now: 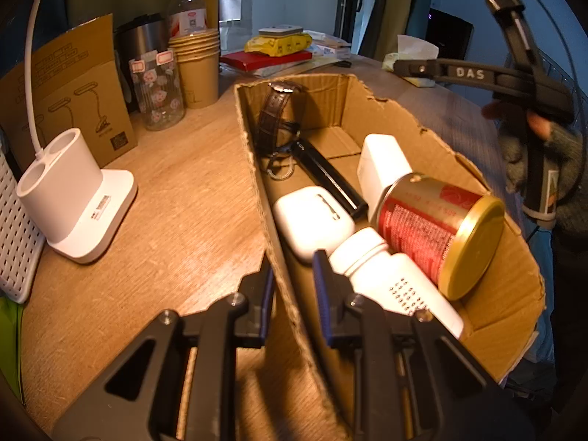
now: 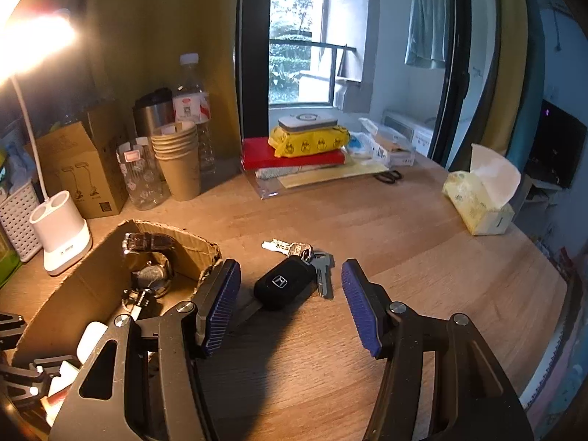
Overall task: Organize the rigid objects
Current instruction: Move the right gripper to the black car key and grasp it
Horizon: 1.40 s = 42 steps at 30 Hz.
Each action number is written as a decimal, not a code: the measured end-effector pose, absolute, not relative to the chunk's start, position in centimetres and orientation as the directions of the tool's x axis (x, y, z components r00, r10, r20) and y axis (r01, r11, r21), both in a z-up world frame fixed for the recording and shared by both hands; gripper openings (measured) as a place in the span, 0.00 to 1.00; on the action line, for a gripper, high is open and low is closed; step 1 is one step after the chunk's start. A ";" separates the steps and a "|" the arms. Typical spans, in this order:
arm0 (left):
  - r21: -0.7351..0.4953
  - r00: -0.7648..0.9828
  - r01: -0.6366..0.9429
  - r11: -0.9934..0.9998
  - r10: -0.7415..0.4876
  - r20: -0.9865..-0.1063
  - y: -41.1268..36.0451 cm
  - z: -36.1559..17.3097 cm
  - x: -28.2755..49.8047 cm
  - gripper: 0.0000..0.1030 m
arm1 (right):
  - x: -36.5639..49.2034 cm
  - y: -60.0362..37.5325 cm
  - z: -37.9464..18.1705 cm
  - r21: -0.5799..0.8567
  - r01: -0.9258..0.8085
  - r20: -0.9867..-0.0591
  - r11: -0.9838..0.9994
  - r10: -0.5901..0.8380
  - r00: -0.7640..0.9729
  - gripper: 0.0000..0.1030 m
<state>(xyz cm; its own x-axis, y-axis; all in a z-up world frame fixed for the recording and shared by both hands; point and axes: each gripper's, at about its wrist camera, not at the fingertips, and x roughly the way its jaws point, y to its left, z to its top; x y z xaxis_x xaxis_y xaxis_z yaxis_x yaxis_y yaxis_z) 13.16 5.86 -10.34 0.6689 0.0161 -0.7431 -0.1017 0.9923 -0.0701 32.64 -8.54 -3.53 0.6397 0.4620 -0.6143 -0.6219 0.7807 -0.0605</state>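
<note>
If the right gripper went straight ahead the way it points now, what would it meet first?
Most likely the black car key with its key ring, lying on the table between the open fingers of the right gripper; depth is uncertain.

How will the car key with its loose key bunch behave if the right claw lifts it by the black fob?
The black fob looks rigid and should pinch firmly. The metal keys hang off a ring, so they will probably swing. The open right claw already straddles it.

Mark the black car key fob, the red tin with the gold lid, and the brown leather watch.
black car key fob (image 2: 281, 283), right wrist view, logo face
red tin (image 1: 426, 228), left wrist view, label side
brown leather watch (image 1: 271, 117), left wrist view, strap
</note>
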 end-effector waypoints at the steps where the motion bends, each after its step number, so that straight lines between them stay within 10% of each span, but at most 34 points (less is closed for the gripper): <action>1: -0.070 0.669 -0.102 0.992 0.016 -0.743 5.9 -10.3 13.2 0.21 | 32.9 -8.4 -3.8 -0.061 -0.622 -0.619 0.781 0.459 0.637 0.59; 42: -0.070 0.669 -0.102 0.992 0.016 -0.743 5.9 -10.4 13.2 0.21 | 40.5 -4.5 -10.3 0.044 -0.629 -0.775 0.776 0.423 0.469 0.59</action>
<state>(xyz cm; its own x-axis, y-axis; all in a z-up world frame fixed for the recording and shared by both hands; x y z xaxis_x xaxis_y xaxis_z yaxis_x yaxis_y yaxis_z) 13.17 5.87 -10.45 0.6686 0.0165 -0.7435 -0.1020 0.9923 -0.0698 40.47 -4.49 -10.33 0.4687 0.4234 -0.7753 -0.6289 0.7763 0.0437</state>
